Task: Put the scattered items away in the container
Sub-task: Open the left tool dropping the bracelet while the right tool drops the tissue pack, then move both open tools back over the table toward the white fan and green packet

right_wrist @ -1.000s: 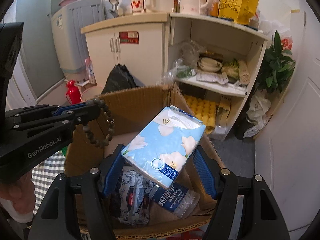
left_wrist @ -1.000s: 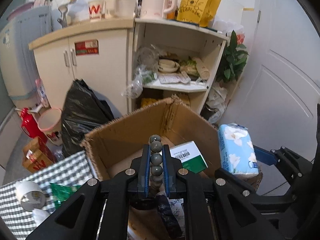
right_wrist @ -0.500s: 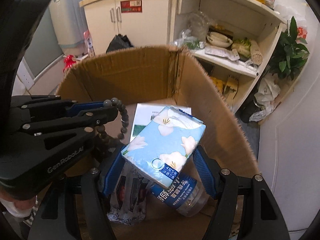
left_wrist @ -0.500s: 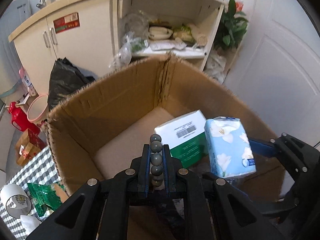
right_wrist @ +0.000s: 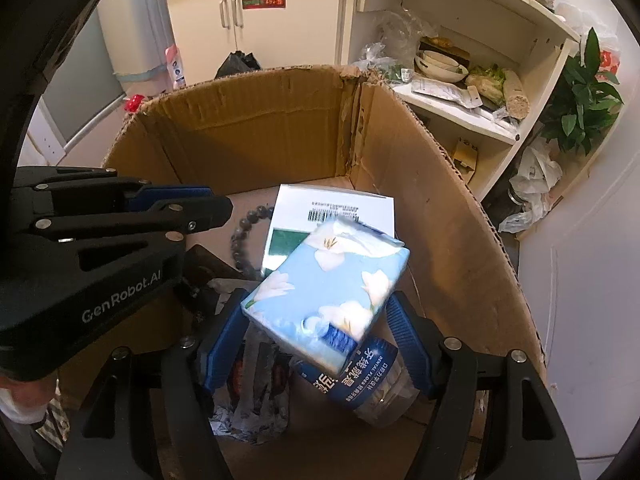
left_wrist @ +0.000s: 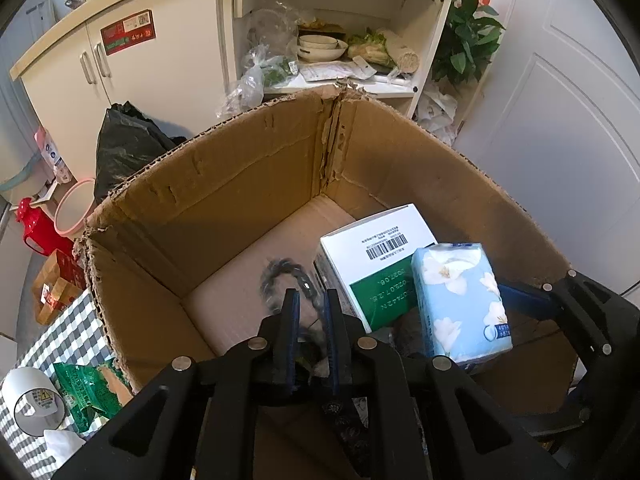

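Observation:
A large cardboard box [left_wrist: 240, 184] fills both views. Over it my left gripper [left_wrist: 311, 304] stands slightly open with nothing between its pads. A dark bead bracelet [left_wrist: 282, 276], blurred, is just beyond and below the tips. From the right wrist the bracelet [right_wrist: 240, 240] shows under the left gripper [right_wrist: 224, 210]. My right gripper [right_wrist: 316, 340] is shut on a blue flowered tissue pack [right_wrist: 328, 280], held tilted inside the box. Under it lie a white-and-green carton [right_wrist: 332, 208], a clear dental-floss jar [right_wrist: 368, 384] and a crumpled packet [right_wrist: 256, 392].
A checked tablecloth [left_wrist: 60, 340] at lower left carries a tape roll [left_wrist: 34, 404] and a green packet [left_wrist: 86, 388]. Behind the box are a black bag [left_wrist: 128, 148], a white cabinet [left_wrist: 120, 68], an open shelf [left_wrist: 340, 64], a plant [left_wrist: 464, 44] and a door [left_wrist: 560, 100].
Both grippers have sunk into the box. The bracelet has left the left gripper's pads and now drops beyond the tips. The tissue pack stays held in the right gripper.

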